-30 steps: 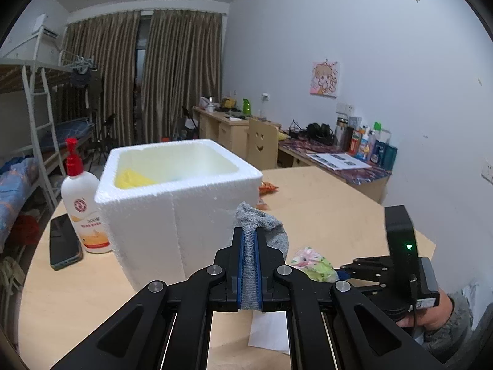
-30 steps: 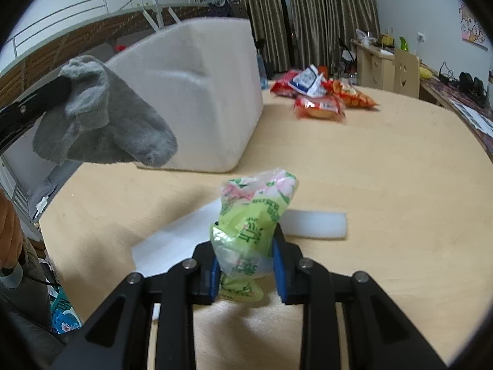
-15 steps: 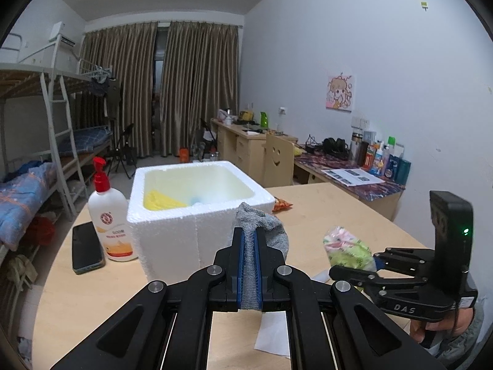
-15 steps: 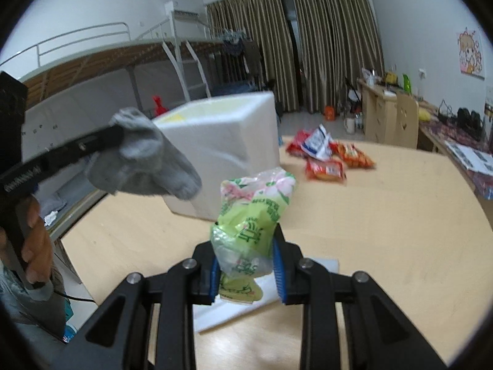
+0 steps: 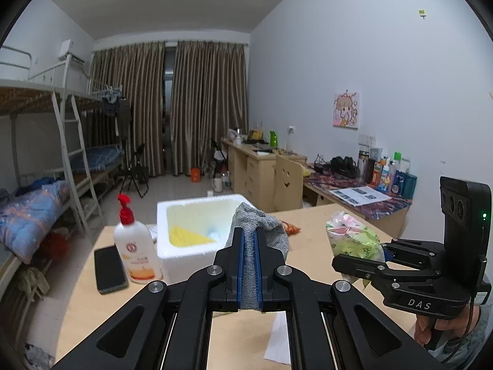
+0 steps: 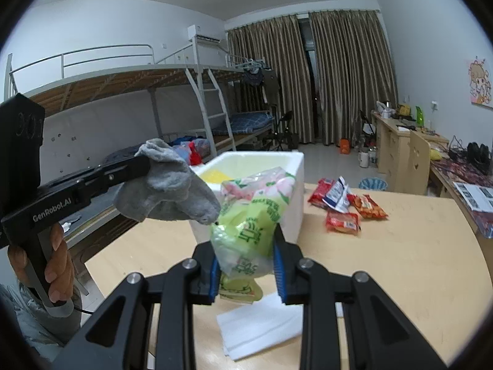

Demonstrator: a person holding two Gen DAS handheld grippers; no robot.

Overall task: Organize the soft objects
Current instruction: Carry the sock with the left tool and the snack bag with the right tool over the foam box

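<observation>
My left gripper [image 5: 250, 240] is shut on a grey sock [image 5: 265, 225], held high above the table; the sock also shows in the right wrist view [image 6: 168, 189]. My right gripper [image 6: 246, 259] is shut on a green and pink plastic packet [image 6: 249, 215], also held in the air; the packet shows in the left wrist view [image 5: 354, 237]. An open white foam box [image 5: 181, 256] stands on the table below and ahead of both grippers, with something yellow [image 5: 185, 236] inside.
A lotion pump bottle [image 5: 134, 246] and a dark phone [image 5: 107, 268] lie left of the box. Several red snack packets [image 6: 345, 203] lie right of the box. A white foam lid [image 6: 258, 323] lies on the wooden table [image 6: 400, 262] below my right gripper.
Both grippers have risen well above the table with the sock and the packet still held. The box now sits lower and farther in both views.
</observation>
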